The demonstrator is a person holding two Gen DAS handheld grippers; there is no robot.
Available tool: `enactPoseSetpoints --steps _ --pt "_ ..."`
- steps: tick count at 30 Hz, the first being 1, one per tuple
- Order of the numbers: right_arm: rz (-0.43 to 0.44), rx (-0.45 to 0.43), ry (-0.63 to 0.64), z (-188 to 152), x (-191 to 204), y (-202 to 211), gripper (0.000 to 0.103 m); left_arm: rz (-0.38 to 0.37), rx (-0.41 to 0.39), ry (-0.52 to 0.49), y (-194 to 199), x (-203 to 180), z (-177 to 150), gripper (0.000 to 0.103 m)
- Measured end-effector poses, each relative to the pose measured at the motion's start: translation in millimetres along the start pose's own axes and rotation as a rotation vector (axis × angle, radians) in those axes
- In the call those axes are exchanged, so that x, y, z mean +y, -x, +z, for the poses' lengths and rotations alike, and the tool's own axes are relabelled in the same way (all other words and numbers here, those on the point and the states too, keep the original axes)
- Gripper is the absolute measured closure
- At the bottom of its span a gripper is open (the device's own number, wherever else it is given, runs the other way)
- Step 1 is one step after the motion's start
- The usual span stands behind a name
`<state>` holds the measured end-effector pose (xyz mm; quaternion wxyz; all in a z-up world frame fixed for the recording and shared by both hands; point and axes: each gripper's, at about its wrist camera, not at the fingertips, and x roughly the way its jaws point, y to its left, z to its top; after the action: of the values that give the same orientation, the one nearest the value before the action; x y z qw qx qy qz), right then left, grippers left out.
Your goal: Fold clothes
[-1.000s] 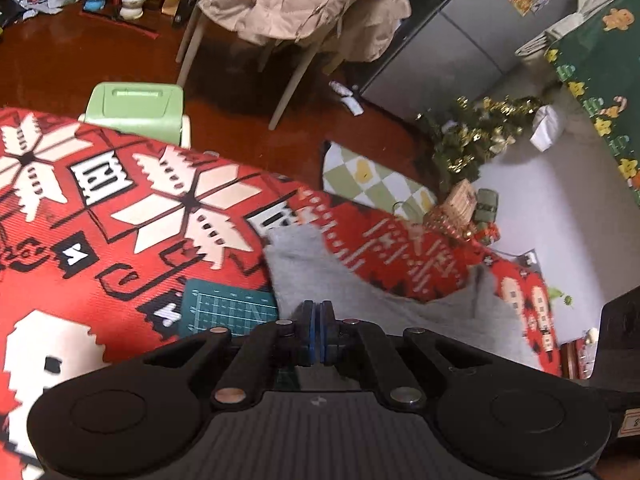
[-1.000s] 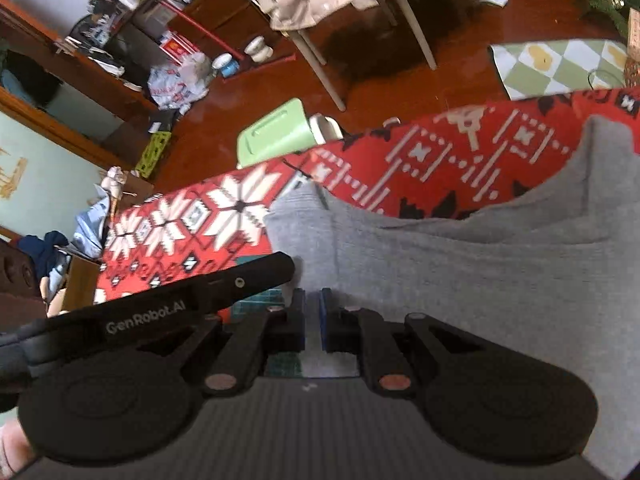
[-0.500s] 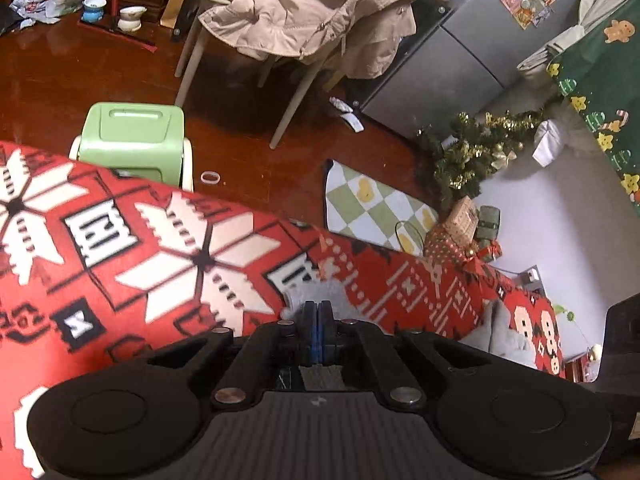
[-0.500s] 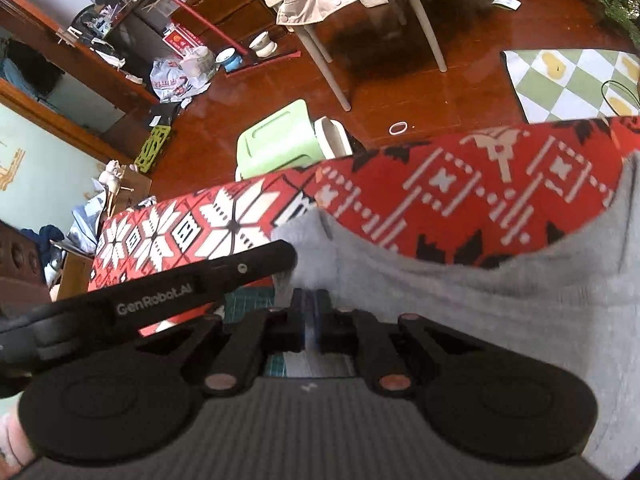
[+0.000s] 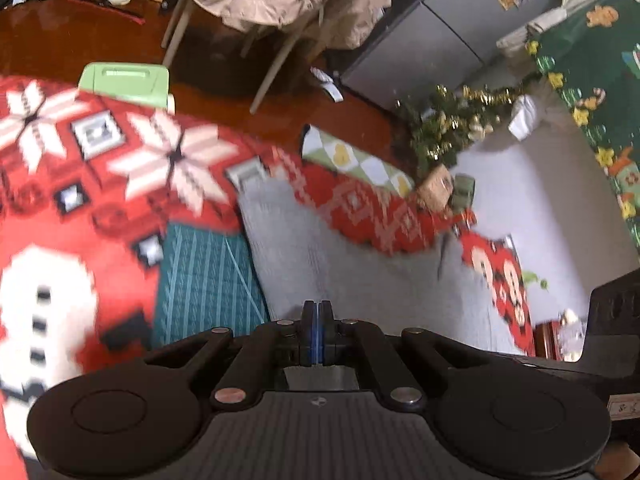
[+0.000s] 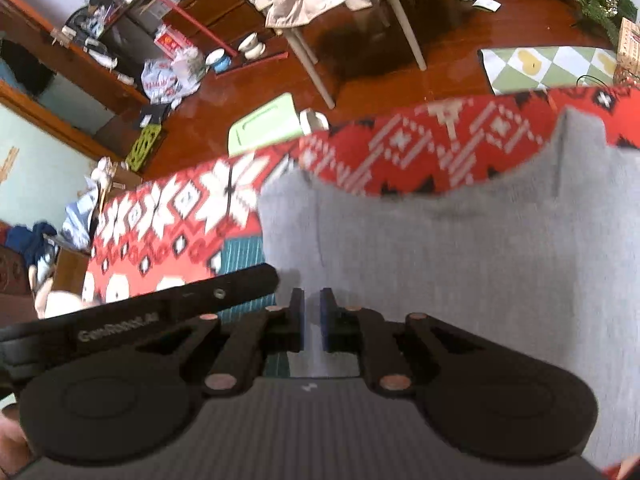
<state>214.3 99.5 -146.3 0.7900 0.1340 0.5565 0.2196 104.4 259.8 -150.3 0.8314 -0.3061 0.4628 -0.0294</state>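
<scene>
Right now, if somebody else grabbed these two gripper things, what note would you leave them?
Left gripper: shut, over the gray garment; whether it pinches cloth is unclear.
Right gripper: jaws opening, gray fabric visible in the gap.
The garment lies on the red patterned cloth, partly over a teal cutting mat.
Done: garment laid out.
Left: the folds themselves.

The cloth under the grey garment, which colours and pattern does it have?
The cloth is red with white snowflake and black geometric shapes, clearest in the right wrist view.
</scene>
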Motion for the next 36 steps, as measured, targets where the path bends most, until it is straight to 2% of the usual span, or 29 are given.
enactPoseSetpoints --steps 9,16,22,24,27,31,36 --pt "-0.039 0.065 -0.004 -66.0 -14.6 19.2 0.093 0.029 0.108 -0.058 -0.8 -12.5 -63.3 0.102" --pt "-0.060 0.078 -0.018 -100.8 -27.2 39.1 0.093 0.045 0.128 -0.075 6.9 -24.6 -92.4 0.102" --pt "-0.069 0.011 -0.021 -102.1 -30.2 62.8 0.092 0.066 0.079 -0.086 24.3 -37.6 -92.8 0.102" --pt "-0.086 -0.020 0.007 -94.3 -26.6 62.1 0.092 0.065 0.051 -0.101 23.4 -42.8 -86.9 0.100" --pt "-0.103 -0.067 0.055 -82.0 -21.7 57.6 0.092 0.076 0.044 -0.122 12.2 -47.5 -80.3 0.101" --pt "-0.147 -0.032 0.103 -83.0 -24.6 43.7 0.094 0.119 0.107 -0.133 -3.0 -42.7 -85.1 0.099" --pt "-0.169 -0.009 0.137 -104.6 -28.8 55.7 0.093 0.133 0.126 -0.156 2.9 -48.4 -94.0 0.089"
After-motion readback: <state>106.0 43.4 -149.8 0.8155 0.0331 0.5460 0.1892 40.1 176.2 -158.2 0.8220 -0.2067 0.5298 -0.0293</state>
